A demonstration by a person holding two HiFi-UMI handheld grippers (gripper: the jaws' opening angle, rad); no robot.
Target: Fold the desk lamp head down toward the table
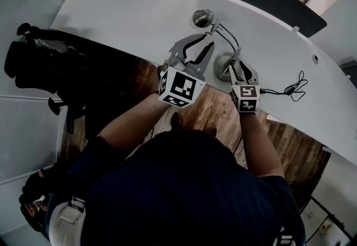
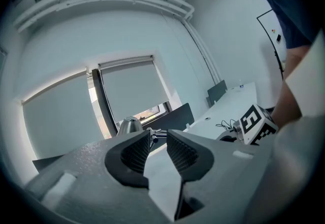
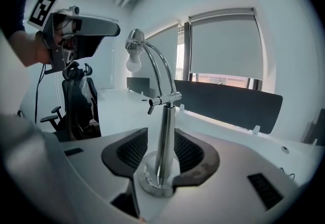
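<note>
**Desk lamp, head not yet folded: left tongs nearer the head, right tongs at the post**

- desk (image 1: 128,10): white and curved, carrying the lamp near its front edge.
- desk lamp (image 3: 165,116): chrome, standing upright on a round base (image 3: 152,182). Its post is running vertically, and its neck is arching up and over to the left in the right gripper view.
- lamp head (image 3: 134,40): sitting high, with its bulb (image 3: 133,64) hanging downward, well above the desk.
- right tongs (image 3: 161,135): standing wide open and straddling the post just above the base. The pads are not pressing on it, so they are gripping nothing.
- left tongs (image 2: 158,139): jaws standing slightly apart and holding nothing. The lamp head (image 2: 129,125) is showing just beyond the left jaw tip, ahead and a little left.
- judgement: the left tongs are lying nearer the head, so they are probably the ones to push it down, while the right tongs are sitting ready to steady the post.
</note>
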